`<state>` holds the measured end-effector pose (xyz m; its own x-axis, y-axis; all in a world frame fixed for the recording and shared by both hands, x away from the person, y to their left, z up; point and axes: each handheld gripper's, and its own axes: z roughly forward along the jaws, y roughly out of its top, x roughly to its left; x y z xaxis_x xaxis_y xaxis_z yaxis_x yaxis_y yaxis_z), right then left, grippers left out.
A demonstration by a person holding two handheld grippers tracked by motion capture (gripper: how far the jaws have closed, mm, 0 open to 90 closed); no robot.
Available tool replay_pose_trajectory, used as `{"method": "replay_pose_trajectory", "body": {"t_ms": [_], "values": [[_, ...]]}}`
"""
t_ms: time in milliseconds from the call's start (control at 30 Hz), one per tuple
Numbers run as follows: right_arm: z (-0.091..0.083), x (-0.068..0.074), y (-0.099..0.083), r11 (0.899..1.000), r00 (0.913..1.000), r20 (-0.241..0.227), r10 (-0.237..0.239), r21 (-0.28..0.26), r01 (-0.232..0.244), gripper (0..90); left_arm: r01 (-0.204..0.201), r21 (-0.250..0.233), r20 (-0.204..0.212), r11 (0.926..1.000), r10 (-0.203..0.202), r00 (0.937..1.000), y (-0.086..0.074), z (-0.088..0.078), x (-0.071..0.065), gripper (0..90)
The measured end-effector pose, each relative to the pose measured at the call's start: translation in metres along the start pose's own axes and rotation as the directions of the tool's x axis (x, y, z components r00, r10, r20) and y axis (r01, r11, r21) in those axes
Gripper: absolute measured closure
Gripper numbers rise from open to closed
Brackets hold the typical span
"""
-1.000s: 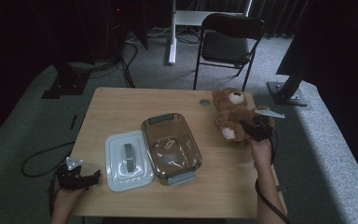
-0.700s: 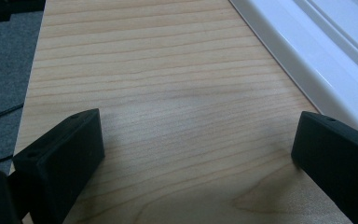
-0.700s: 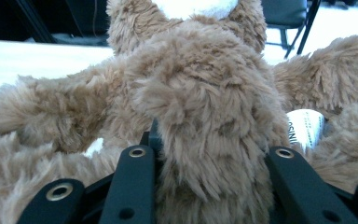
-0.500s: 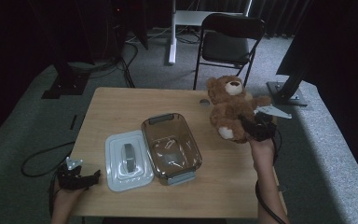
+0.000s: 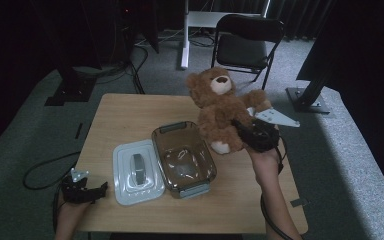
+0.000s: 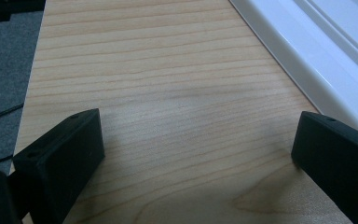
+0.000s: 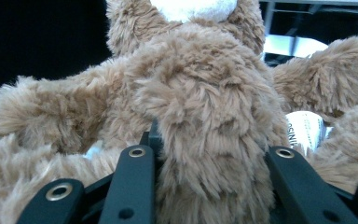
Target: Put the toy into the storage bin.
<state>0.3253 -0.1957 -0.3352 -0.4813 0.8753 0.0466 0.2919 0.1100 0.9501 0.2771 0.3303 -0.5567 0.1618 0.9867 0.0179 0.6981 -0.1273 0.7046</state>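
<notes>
I've got the teddy bear [image 5: 221,111] clamped at its middle in my right gripper [image 5: 250,134], lifted over the table's right side, long axis upright. The open container [image 5: 182,157] lies at eight o'clock from it; my left gripper [image 5: 87,191], jaws wide and empty, sits farther off

A fluffy brown teddy bear [image 5: 221,111], upright and facing forward, is held above the table's right side.

Up comes the teddy bear [image 5: 222,112], clamped in the right gripper [image 5: 245,131]! A second ago it sat low at the worktop's [image 5: 130,112] right edge; now it hangs upright, clear of the wood, carried left toward the clear container [image 5: 182,159], head above the far edge.
</notes>
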Motion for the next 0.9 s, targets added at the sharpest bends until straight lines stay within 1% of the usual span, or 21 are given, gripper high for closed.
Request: {"method": "replay_pose_trajectory", "body": {"t_ms": [133,267,367,467,567,667,767,867,900], "values": [[0.007,0.019,0.003,1.000,0.9985,-0.055,-0.003,-0.006,0.003,66.5,0.001,-0.001,0.000,1.0000,-0.001,1.0000,0.000,0.000,0.000,3.0],[0.014,0.038,-0.001,1.000,0.9937,-0.113,0.000,-0.007,-0.001,66.4,0.001,-0.001,0.000,1.0000,-0.001,1.0000,0.000,0.000,0.000,3.0],[0.019,0.052,-0.006,1.000,0.9889,-0.148,-0.011,0.006,0.012,66.4,0.001,-0.001,0.000,1.0000,-0.001,1.0000,0.000,0.000,0.000,2.9],[0.027,0.065,-0.013,0.999,0.9848,-0.173,-0.020,0.027,0.025,66.3,0.001,-0.001,0.000,1.0000,-0.001,1.0000,0.000,0.000,0.000,3.0],[0.036,0.072,-0.021,0.998,0.9815,-0.190,-0.023,0.055,0.034,66.2,0.000,-0.001,0.000,1.0000,0.000,1.0000,0.000,0.000,0.000,3.0],[0.044,0.077,-0.032,0.995,0.9779,-0.209,-0.015,0.094,0.035,66.1,0.000,-0.001,0.000,1.0000,0.000,1.0000,0.000,0.000,0.000,3.0],[0.052,0.081,-0.045,0.991,0.9778,-0.209,-0.012,0.129,0.039,66.0,0.000,-0.001,0.000,1.0000,0.000,1.0000,0.000,0.000,0.000,3.0],[0.059,0.084,-0.058,0.985,0.9757,-0.219,-0.003,0.166,0.041,66.0,0.000,-0.001,0.000,1.0000,0.000,1.0000,0.000,0.000,0.000,3.0],[0.059,0.084,-0.058,0.985,0.9757,-0.219,-0.003,0.166,0.041,66.0,0.000,-0.001,0.000,1.0000,0.000,1.0000,0.000,0.000,0.000,3.0]]}}
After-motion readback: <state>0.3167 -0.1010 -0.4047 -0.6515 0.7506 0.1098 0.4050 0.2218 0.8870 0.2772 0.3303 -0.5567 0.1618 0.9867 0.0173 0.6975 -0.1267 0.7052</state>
